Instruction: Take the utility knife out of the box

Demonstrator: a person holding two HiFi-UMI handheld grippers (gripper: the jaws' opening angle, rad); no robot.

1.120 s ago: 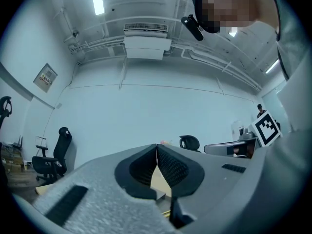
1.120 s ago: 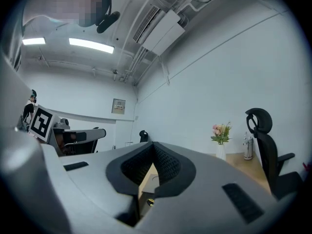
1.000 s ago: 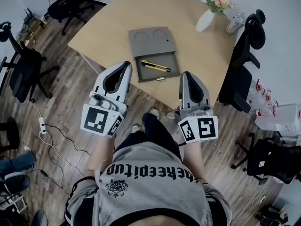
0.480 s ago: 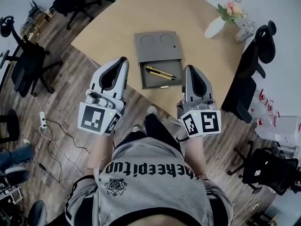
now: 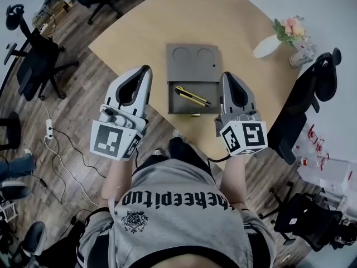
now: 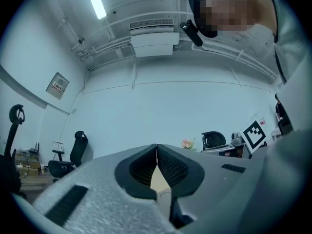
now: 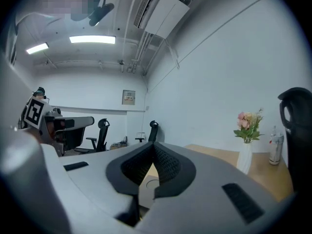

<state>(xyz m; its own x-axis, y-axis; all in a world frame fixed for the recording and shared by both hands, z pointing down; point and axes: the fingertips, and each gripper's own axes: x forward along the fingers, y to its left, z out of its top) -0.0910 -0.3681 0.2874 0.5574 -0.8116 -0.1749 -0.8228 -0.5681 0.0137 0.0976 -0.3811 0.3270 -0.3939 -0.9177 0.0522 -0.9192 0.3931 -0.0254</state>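
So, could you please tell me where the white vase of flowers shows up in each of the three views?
Head view: the vase of flowers is at upper right, near the table's far edge.
Left gripper view: the vase of flowers is tiny, just right of centre.
Right gripper view: the vase of flowers stands at right, on the table.
Shared landmark: the black office chair just right of it.

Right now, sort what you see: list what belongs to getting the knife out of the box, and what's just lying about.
Job:
knife, in the open drawer
box
left tongs, shut, empty
right tongs, shut, empty

Lying about:
vase with flowers
bottle
chairs
power strip
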